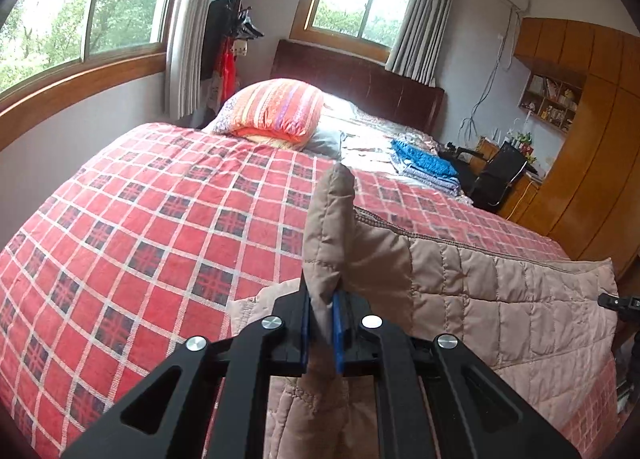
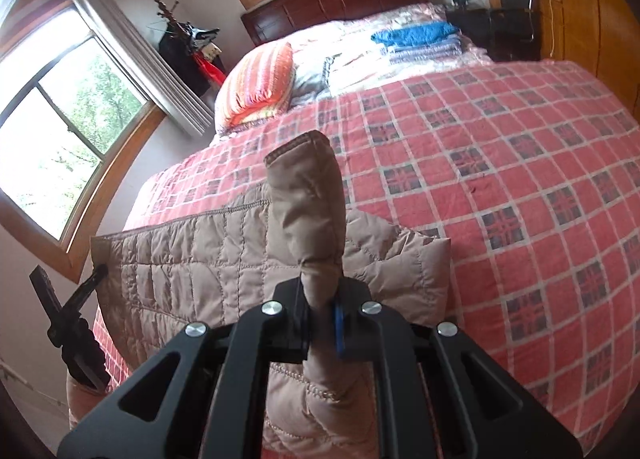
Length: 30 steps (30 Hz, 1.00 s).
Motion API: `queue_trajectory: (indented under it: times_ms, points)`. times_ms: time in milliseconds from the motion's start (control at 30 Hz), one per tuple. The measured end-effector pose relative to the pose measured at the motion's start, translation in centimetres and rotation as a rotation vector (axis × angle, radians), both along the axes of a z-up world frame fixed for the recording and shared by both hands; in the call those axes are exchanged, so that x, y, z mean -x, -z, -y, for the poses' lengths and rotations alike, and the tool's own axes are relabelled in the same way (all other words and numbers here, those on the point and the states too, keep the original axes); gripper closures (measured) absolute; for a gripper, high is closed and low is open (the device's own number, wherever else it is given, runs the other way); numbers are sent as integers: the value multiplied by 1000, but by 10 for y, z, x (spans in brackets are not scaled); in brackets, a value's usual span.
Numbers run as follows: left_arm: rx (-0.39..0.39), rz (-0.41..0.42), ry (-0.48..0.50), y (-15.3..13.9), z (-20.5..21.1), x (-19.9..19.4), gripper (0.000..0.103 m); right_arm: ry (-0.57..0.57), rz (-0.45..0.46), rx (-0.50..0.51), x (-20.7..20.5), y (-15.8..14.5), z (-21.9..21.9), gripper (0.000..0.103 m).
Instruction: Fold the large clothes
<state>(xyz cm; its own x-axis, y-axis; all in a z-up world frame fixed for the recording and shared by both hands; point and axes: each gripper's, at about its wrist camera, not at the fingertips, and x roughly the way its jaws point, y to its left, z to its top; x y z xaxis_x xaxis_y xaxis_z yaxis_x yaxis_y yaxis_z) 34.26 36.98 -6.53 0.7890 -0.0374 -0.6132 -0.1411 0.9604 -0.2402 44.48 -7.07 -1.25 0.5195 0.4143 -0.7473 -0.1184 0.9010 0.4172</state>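
Observation:
A tan quilted padded jacket [image 1: 480,291] hangs stretched between both grippers above the near edge of the bed. My left gripper [image 1: 323,323] is shut on a bunched corner of it, and a fold of fabric sticks up past the blue pads. My right gripper [image 2: 320,319] is shut on the other corner of the jacket [image 2: 192,259], with a padded flap rising above the fingers. The right gripper shows as a dark tip [image 1: 618,301] at the far right of the left wrist view. The left gripper appears as a black shape [image 2: 68,323] at the left edge of the right wrist view.
The bed has a red checked bedspread [image 1: 160,219]. A striped orange pillow [image 1: 276,107] and a stack of folded blue and lilac clothes [image 1: 428,167] lie near the dark headboard [image 1: 360,79]. A chair and desk [image 1: 500,175] stand by wooden wardrobes [image 1: 592,139]. Windows and a coat stand [image 1: 236,31] line the far walls.

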Motion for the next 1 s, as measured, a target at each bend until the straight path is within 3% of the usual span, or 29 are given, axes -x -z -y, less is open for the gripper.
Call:
queue_trajectory:
  times_ms: [300, 533, 667, 767, 900, 1000]
  points:
    - [-26, -188, -20, 78, -7, -42, 91, 55, -157, 12, -42, 78, 2, 94]
    - [-33, -238, -39, 96, -8, -47, 81, 68, -213, -37, -45, 114, 10, 89]
    - [-19, -270, -35, 87, -12, -47, 77, 75, -191, -53, -33, 99, 14, 78]
    - [36, -256, -31, 67, -22, -33, 65, 50, -137, -59, -15, 75, 21, 66]
    - [58, -199, -14, 41, -32, 11, 57, -11, -92, -73, 28, 50, 27, 63]
    - [45, -190, 1, 39, -31, 50, 54, -59, -84, -76, 62, 49, 29, 60]
